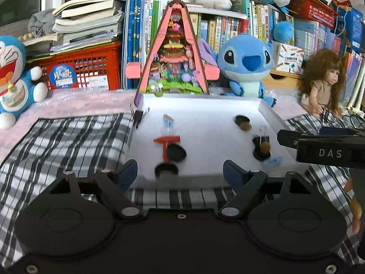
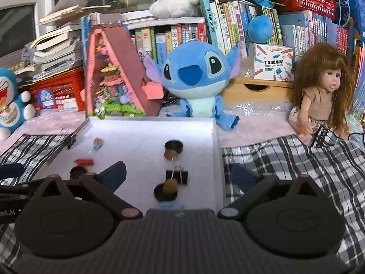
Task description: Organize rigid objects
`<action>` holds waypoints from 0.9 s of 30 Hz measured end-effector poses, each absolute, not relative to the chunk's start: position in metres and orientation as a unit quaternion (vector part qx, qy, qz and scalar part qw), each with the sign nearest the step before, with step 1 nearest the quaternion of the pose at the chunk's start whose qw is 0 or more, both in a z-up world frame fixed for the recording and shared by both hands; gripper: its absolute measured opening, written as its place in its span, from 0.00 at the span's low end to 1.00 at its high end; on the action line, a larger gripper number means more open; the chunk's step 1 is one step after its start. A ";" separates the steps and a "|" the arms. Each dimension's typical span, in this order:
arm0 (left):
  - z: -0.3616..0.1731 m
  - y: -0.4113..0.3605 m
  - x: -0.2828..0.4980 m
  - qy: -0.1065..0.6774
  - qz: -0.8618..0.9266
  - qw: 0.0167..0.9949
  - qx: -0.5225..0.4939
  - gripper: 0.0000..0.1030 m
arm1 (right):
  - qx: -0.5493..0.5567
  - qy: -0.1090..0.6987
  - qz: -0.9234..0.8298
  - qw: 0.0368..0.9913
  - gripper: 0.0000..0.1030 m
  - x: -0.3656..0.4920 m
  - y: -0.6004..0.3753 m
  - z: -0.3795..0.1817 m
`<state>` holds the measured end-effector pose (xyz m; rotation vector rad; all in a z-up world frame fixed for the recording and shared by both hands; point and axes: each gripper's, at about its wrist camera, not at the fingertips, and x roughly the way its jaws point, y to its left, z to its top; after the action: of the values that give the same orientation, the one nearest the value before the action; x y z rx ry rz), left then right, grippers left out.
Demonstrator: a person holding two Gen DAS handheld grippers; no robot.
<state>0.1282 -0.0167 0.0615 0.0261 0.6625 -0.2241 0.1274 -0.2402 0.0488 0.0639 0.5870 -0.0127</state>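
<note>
White shallow cardboard tray (image 1: pixel 271 118) sits flat on the black-and-white plaid cloth (image 1: pixel 68 141), and all the small stuff is scattered inside it. Both grippers hang at its near edge with nothing in them.

The left gripper (image 1: pixel 180 171) is spread wide, blue pads apart, just over the near rim. Right in front of it is a round black cap (image 1: pixel 166 169), with a second black disc (image 1: pixel 176 152) just behind. The red T-shaped plastic piece (image 1: pixel 166 142) lies flat with its crossbar running left-right and its stem pointing back toward the gripper, the stem's end touching that second disc. A small clear vial with a blue label (image 1: pixel 168 121) lies further back, too blurry to tell its direction.

The right gripper (image 2: pixel 178 173) is also released, fingers wide. Between them I can see a black cap with a brown cork ball (image 2: pixel 170 186) on it, and a black binder clip (image 2: pixel 177 175) just behind, wire handles pointing away toward the far wall. Another black cap with a cork (image 2: pixel 173 147) sits further back. A light blue bit (image 2: pixel 170 205) peeks out at the near edge, mostly hidden.

The blue plush toy (image 2: pixel 194 80) and the long-haired doll (image 2: pixel 319 93) sit behind the tray.
</note>
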 end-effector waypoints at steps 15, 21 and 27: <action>0.026 -0.017 0.107 0.350 -0.095 0.932 0.020 0.79 | 0.036 0.298 0.009 0.954 1.00 0.084 -0.238 0.022; 0.010 -0.022 0.111 0.354 -0.082 0.931 0.028 0.80 | 0.033 0.314 -0.002 0.949 1.00 0.081 -0.239 0.005; 0.000 -0.024 0.117 0.359 -0.072 0.930 0.031 0.81 | 0.032 0.325 -0.006 0.945 1.00 0.080 -0.238 -0.008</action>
<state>0.1165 -0.0238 0.0004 0.0625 0.7356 -0.1479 0.0805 -0.2375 -0.0085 0.0657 0.6626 -0.0117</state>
